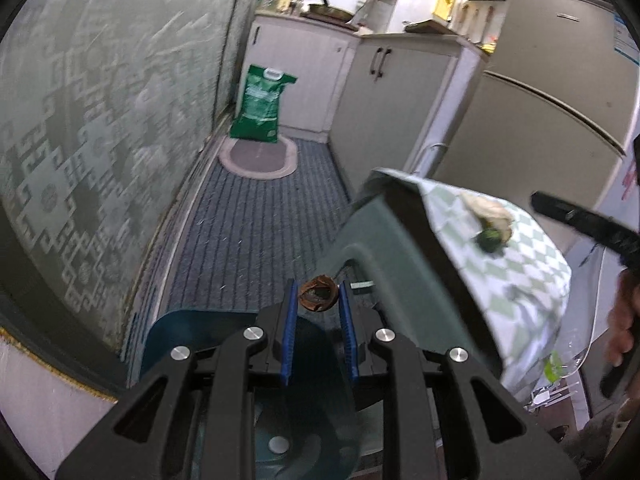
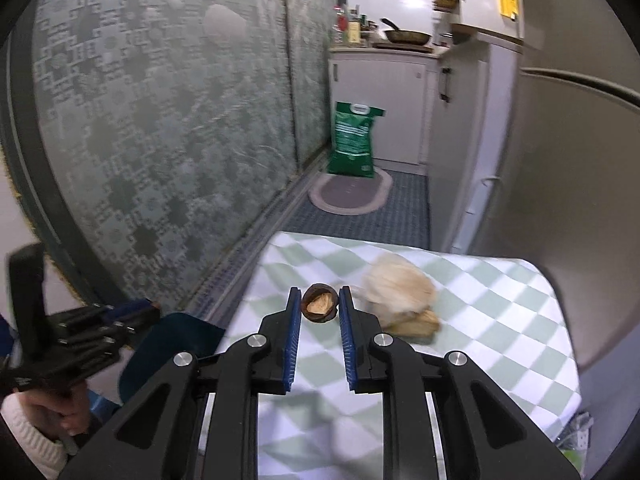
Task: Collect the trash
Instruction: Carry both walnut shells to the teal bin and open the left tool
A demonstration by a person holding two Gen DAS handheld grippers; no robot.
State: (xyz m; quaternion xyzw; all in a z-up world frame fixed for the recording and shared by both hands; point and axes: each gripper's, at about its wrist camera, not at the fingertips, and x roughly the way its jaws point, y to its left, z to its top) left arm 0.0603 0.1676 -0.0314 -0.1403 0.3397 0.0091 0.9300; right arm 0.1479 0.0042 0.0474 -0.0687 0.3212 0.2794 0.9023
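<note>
Trash sits in both your tongs: the left tongs (image 1: 319, 299) pinch a brown shell (image 1: 319, 294) over the teal bin (image 1: 192, 332), the right tongs (image 2: 320, 305) clamp a nut half (image 2: 319, 303) above the checked surface (image 2: 500, 320). Next, release both into the bin; crumpled scraps (image 2: 400, 296) remain.

1. Narrow kitchen. Left wall (image 2: 168, 128) covered in grey-green patterned panels.
2. Floor: blue-grey striped carpet (image 1: 256, 232); oval mat (image 1: 258, 158) at far end, green sack (image 1: 262, 104) standing on it.
3. Pale cabinets (image 1: 384, 120) on right, beige fridge (image 1: 552, 92) beside them.
4. Far counter holds frying pan (image 2: 406, 35) and bottles (image 2: 350, 26).
</note>
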